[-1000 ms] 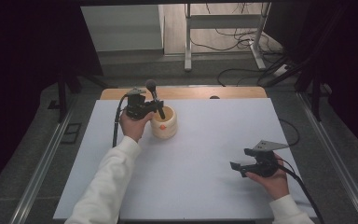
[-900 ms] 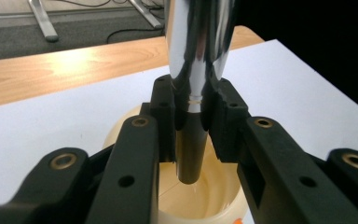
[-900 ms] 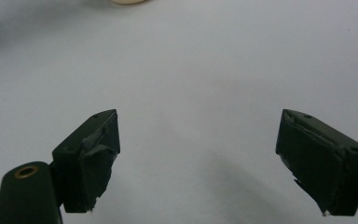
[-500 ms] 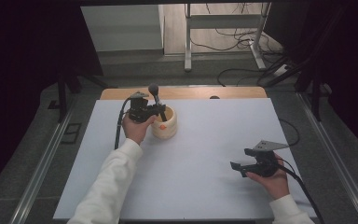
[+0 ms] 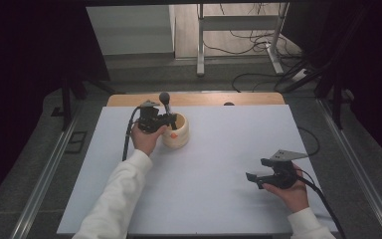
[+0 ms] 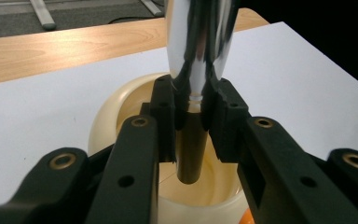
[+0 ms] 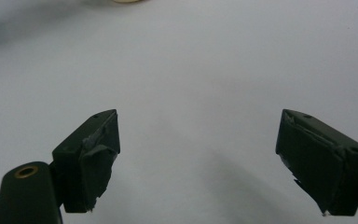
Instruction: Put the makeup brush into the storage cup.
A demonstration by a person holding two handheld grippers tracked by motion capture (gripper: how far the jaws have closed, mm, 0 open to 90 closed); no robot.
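Pestle [image 6: 198, 56]: shiny metal body with a darker lower shaft, upright, clamped between the jaws of the left gripper [image 6: 190, 126]; its lower end hangs inside the cream mortar [image 6: 121, 100], above the bowl's floor. In the high view the pestle [image 5: 165, 102] has a rounded dark knob at its top, above the left gripper [image 5: 155, 119]

Mortar [image 5: 178, 134]: cream, round, with an orange mark on its near side; stands on the white desk [image 5: 219, 149] towards the far left, just right of the left hand [image 5: 146, 139]

Right gripper [image 5: 258, 175]: held low over the near right part of the desk, well apart from the mortar; jaws wide apart, nothing between them. In the right gripper view the right gripper [image 7: 198, 158] looks onto bare white surface

Wooden strip [image 5: 204, 98]: runs along the far edge of the desk, beyond the white sheet
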